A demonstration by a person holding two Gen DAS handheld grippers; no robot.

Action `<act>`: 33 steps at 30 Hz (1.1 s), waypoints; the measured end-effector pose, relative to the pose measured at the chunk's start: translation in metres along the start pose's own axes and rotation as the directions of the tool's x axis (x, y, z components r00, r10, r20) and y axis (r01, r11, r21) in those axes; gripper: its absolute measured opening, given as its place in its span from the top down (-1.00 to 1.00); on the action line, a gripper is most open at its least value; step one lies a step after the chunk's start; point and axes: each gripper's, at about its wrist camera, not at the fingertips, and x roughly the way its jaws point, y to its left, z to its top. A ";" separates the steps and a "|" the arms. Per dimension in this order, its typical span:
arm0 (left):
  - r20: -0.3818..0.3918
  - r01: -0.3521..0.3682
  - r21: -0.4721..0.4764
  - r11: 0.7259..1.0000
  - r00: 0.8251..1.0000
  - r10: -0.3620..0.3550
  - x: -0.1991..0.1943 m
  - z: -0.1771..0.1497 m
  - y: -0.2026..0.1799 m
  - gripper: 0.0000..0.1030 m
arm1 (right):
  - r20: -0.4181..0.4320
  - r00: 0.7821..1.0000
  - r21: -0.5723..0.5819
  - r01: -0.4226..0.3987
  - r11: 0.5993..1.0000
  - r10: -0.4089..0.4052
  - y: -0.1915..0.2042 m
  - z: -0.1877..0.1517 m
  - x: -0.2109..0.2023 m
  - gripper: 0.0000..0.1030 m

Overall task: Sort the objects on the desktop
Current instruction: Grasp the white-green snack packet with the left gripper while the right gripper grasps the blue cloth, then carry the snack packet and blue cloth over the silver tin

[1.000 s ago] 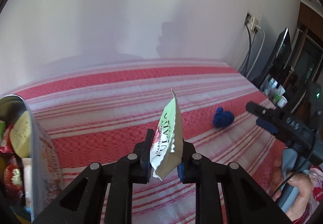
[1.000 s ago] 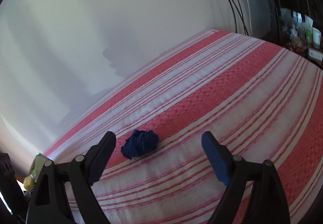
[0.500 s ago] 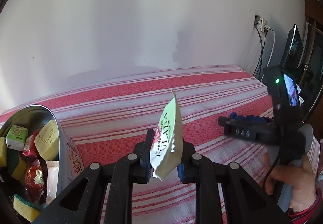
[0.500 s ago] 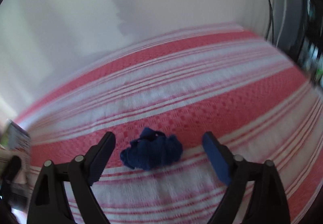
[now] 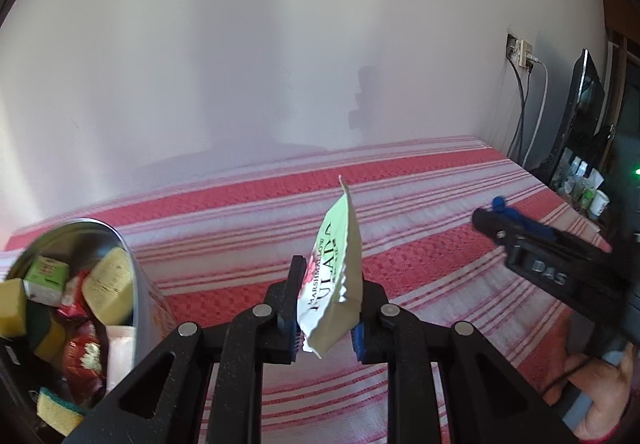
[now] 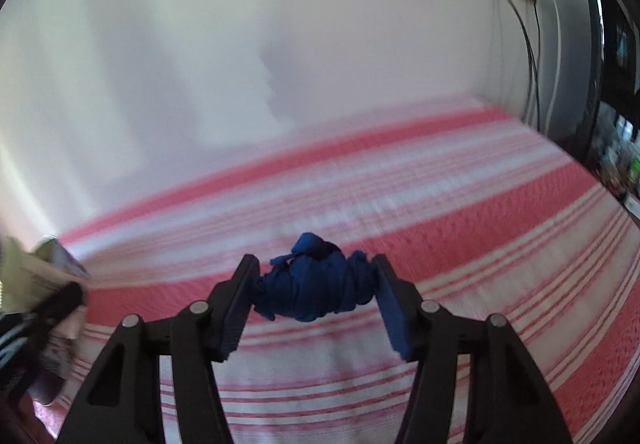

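While left claw (image 5: 326, 318) pinches marshmallow packet (image 5: 334, 280) upright | right claw (image 6: 314, 296), angled down, has just closed on blue cloth (image 6: 316, 290)

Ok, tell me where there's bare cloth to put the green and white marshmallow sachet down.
The red and white striped cloth lies bare from the round metal tin across to the wall and the right edge. The tin is packed with sponges and packets. The right gripper has just closed on the crumpled blue cloth.

a woven, coarse-textured striped cloth (image 5: 420, 244) is noted. the tin (image 5: 140, 284) is shiny metal. the packet (image 5: 336, 276) is glossy, crinkled foil. the blue bundle (image 6: 316, 288) is matt fabric.
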 end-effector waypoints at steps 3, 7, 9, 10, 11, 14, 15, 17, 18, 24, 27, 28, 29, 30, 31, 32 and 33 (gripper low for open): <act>0.008 -0.016 0.012 1.000 1.000 0.016 -0.003 -0.001 0.000 0.59 | 0.067 0.997 -0.032 0.030 0.999 -0.027 0.012 -0.005 -0.016 -0.14; 0.016 -0.032 0.028 0.999 0.999 0.032 -0.005 -0.003 -0.001 0.59 | 0.068 0.997 -0.045 0.028 0.999 -0.025 0.017 -0.010 -0.018 -0.14; 0.020 -0.039 0.042 0.998 0.999 0.038 -0.005 -0.005 -0.001 0.59 | 0.059 0.998 -0.043 0.022 0.999 -0.019 0.018 -0.011 -0.016 -0.14; 0.022 -0.044 0.046 0.998 0.999 0.043 -0.007 -0.008 0.001 0.59 | 0.058 0.998 -0.042 0.023 0.999 -0.020 0.019 -0.013 -0.017 -0.14; 0.023 -0.047 0.046 0.998 0.999 0.046 -0.008 -0.008 0.002 0.59 | 0.060 0.998 -0.043 0.024 0.999 -0.021 0.021 -0.014 -0.019 -0.14; 0.031 -0.048 0.042 0.998 0.998 0.047 -0.012 -0.010 0.006 0.59 | 0.066 0.998 -0.049 0.024 0.999 -0.021 0.028 -0.017 -0.024 -0.14; 0.036 -0.051 0.042 0.998 0.998 0.049 -0.013 -0.009 0.007 0.59 | 0.069 0.997 -0.053 0.025 0.998 -0.022 0.032 -0.018 -0.025 -0.14; 0.044 -0.051 0.045 0.998 0.998 0.050 -0.015 -0.010 0.008 0.59 | 0.073 0.997 -0.068 0.022 0.997 -0.017 0.039 -0.022 -0.029 -0.14; 0.049 -0.055 0.051 0.997 0.997 0.052 -0.017 -0.010 0.009 0.59 | 0.075 0.997 -0.075 0.020 0.997 -0.014 0.043 -0.024 -0.031 -0.14; 0.067 -0.063 0.048 0.997 0.996 0.060 -0.025 -0.009 0.016 0.59 | 0.089 0.996 -0.086 -0.010 0.996 0.018 0.064 -0.030 -0.040 -0.14; 0.078 -0.061 0.030 0.998 0.995 0.058 -0.032 -0.007 0.027 0.59 | 0.101 0.994 -0.106 -0.026 0.994 0.037 0.079 -0.031 -0.046 -0.14; 0.080 -0.060 0.026 0.998 0.995 0.058 -0.033 -0.006 0.030 0.59 | 0.102 0.994 -0.114 -0.033 0.993 0.045 0.085 -0.031 -0.048 -0.14; 0.083 -0.062 0.022 0.998 0.995 0.060 -0.036 -0.006 0.033 0.59 | 0.102 0.993 -0.121 -0.043 0.992 0.056 0.091 -0.030 -0.049 -0.14; 0.089 -0.065 0.018 0.998 0.994 0.063 -0.039 -0.006 0.037 0.59 | 0.103 0.992 -0.128 -0.053 0.990 0.066 0.097 -0.030 -0.050 -0.14; 0.096 -0.068 0.012 0.998 0.993 0.067 -0.041 -0.006 0.042 0.59 | 0.106 0.991 -0.135 -0.061 0.989 0.076 0.104 -0.029 -0.052 -0.14; 0.102 -0.070 0.005 0.998 0.992 0.070 -0.044 -0.005 0.046 0.59 | 0.111 0.990 -0.143 -0.068 0.987 0.084 0.110 -0.028 -0.053 -0.14; 0.107 -0.073 -0.001 0.997 0.992 0.073 -0.047 -0.005 0.052 0.59 | 0.116 0.989 -0.152 -0.073 0.986 0.091 0.116 -0.028 -0.055 -0.14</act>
